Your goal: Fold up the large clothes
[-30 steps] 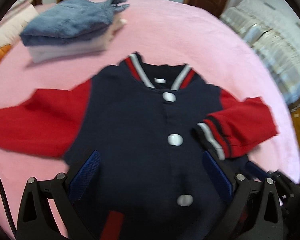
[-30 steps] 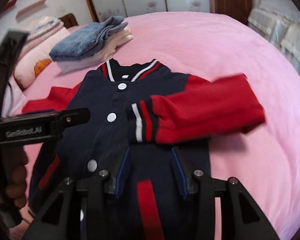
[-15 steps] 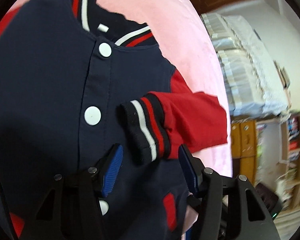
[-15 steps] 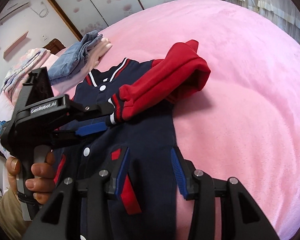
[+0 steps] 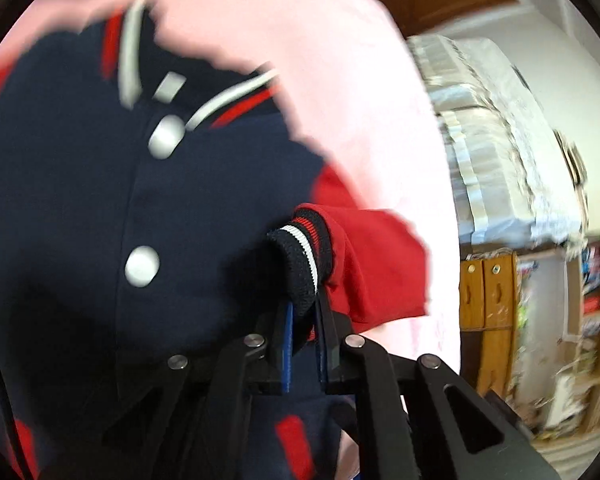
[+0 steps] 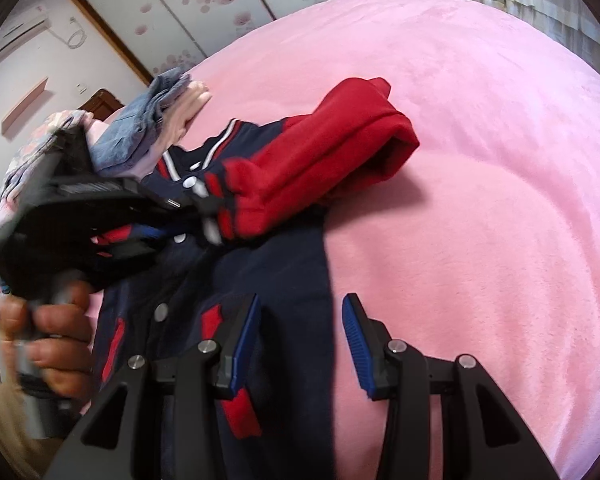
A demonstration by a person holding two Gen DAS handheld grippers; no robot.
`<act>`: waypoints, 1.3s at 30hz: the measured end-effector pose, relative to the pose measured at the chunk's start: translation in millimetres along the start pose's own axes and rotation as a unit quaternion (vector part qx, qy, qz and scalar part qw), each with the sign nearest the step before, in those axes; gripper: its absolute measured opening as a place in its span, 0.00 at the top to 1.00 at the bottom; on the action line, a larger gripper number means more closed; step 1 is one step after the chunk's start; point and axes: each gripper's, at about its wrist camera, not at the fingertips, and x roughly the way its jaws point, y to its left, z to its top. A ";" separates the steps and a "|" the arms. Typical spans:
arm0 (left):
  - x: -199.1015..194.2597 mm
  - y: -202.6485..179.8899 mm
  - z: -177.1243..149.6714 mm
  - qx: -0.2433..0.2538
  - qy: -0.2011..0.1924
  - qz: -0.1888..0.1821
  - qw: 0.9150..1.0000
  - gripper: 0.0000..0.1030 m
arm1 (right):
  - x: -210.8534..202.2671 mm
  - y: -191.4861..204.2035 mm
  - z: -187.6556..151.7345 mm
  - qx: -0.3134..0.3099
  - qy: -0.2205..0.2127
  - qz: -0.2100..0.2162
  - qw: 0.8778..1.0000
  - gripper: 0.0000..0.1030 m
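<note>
A navy varsity jacket with red sleeves and white snap buttons lies front-up on the pink bed. My left gripper is shut on the striped cuff of the red right sleeve, which is folded across the jacket's chest. In the right wrist view the same jacket, sleeve and left gripper show. My right gripper is open and empty above the jacket's lower right edge.
A stack of folded clothes with denim on top lies beyond the collar at the bed's far side. Wrapped bundles and a wooden cabinet stand past the bed's right edge. Bare pink blanket spreads to the right.
My left gripper has closed on the sleeve cuff and lifted it slightly. My right gripper has shifted a little toward the jacket's right edge, staying open.
</note>
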 end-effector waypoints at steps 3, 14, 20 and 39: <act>-27.9 -42.2 11.1 0.045 -0.034 -0.006 0.998 0.93 | 6.3 -8.4 11.5 0.018 -0.007 -0.002 1.000 0.58; -113.6 -103.6 56.3 0.117 -0.110 0.038 0.986 0.94 | 42.9 6.1 54.3 0.011 -0.026 -0.039 0.999 0.62; -148.9 -35.0 70.8 0.109 -0.132 0.104 0.980 0.94 | 48.6 22.2 49.0 -0.034 -0.028 -0.080 0.996 0.82; -106.8 103.9 46.7 0.055 -0.051 0.168 0.983 0.38 | 3.3 30.0 56.6 -0.048 -0.011 -0.027 0.998 0.61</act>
